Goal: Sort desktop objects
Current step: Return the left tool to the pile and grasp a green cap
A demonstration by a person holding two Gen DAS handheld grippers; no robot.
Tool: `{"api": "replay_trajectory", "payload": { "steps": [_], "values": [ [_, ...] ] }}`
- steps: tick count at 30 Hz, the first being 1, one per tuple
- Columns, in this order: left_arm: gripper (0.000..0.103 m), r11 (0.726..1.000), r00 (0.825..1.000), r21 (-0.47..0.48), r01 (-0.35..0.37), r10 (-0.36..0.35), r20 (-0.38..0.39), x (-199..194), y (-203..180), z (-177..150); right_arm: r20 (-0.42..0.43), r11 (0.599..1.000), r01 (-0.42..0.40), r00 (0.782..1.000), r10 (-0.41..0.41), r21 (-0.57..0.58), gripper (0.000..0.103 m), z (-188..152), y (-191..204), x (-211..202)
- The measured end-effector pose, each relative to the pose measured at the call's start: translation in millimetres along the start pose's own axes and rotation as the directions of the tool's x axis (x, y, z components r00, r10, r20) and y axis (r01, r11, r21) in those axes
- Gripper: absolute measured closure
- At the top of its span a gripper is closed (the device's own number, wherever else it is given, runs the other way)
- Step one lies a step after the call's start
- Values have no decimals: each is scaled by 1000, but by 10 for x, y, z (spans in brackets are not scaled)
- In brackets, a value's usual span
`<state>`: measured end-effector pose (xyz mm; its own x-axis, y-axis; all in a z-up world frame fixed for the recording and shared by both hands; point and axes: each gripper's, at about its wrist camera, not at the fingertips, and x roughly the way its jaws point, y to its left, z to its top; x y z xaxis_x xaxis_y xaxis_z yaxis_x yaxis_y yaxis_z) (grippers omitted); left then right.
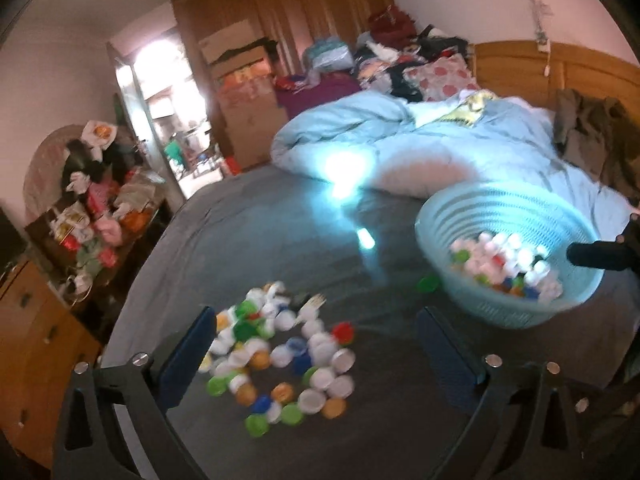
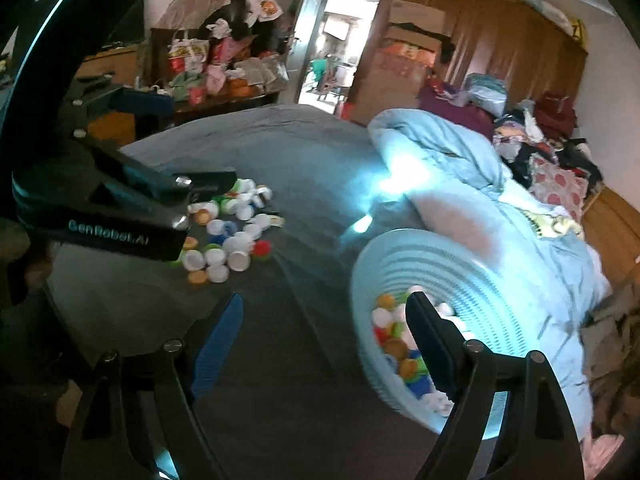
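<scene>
I am holding my left tool [image 1: 316, 356] with its jaws spread wide and nothing between the pads; its blue-lined fingers are framing a loose pile of bottle caps [image 1: 280, 356] lying on the grey sheet of the bed [image 1: 248, 232]. The caps are white, green, orange, blue and red, touching one another in a scattered heap. I am holding my right tool [image 2: 324, 340] with its jaws well apart too, gripping nothing; its left finger is hanging over bare grey sheet and its right finger is reaching over the near rim of a pale blue slatted basket [image 2: 472, 272]. The basket is sitting on the bed to the right of the pile, well apart from it, and is already holding a mixed layer of sorted caps [image 2: 394, 332]. One green cap [image 1: 428, 283] is lying alone on the sheet just beside the basket's left wall. Beyond the basket a light blue duvet [image 1: 360, 128] is lying bunched up, with a floral pillow [image 1: 444, 76] and heaped clothes behind it. Farther off, a wooden wardrobe [image 1: 304, 4] is standing beside a bright open doorway [image 1: 168, 80].
</scene>
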<state>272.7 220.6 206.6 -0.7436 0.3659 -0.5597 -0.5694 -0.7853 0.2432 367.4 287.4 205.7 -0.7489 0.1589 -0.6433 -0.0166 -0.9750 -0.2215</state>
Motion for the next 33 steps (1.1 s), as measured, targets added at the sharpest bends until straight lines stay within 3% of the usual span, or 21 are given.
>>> {"api": "replay_trajectory", "payload": {
  "steps": [3,14,27,33],
  "values": [
    [1,999,998,-41,-34,32,-44,75,146,-122,-22,999,-37,999,38,26,23,-88,29,96],
    [1,993,994,-39,-109,108,-33,93,386,-303,-86,993,-93,991,99,73,23,-318,309,240],
    [1,991,994,-91,-96,91,-57,150,636,-469,-139,992,-118,983,123,45,23,-229,621,465],
    [0,983,993,-173,-67,49,-109,350,907,-661,-176,987,-148,971,158,69,23,-299,704,595]
  ]
}}
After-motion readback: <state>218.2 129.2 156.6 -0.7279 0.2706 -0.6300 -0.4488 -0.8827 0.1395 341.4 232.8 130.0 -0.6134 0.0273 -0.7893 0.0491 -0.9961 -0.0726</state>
